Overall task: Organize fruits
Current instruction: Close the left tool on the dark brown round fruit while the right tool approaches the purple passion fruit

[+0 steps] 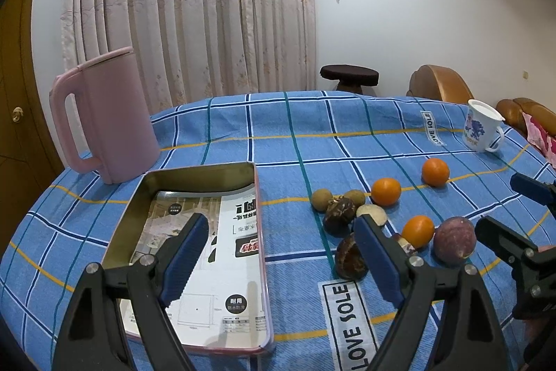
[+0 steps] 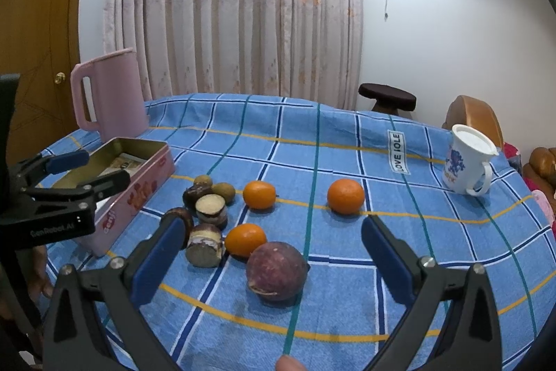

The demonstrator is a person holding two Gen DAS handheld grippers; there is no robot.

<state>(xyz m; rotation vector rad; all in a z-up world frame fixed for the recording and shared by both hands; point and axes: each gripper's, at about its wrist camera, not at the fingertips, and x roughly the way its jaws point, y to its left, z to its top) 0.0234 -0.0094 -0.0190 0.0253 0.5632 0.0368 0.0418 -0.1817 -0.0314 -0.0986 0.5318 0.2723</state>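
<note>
The pink tin [image 1: 194, 252] lies left of the fruit, its long axis running away from the cameras toward the pink jug [image 1: 104, 117]. Oranges [image 2: 259, 195], a purple fruit [image 2: 276, 270] and brown pieces cluster mid-surface [image 2: 347, 301], checked blue. Both the left gripper [image 1: 278, 252] and right gripper [image 2: 271, 263] have fingers spread, holding nothing. Curtains [image 2: 236, 6] hang behind.

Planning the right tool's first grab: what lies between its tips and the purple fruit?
Nothing: in the right wrist view only bare blue checked cloth separates the open right tool from the purple fruit.
</note>
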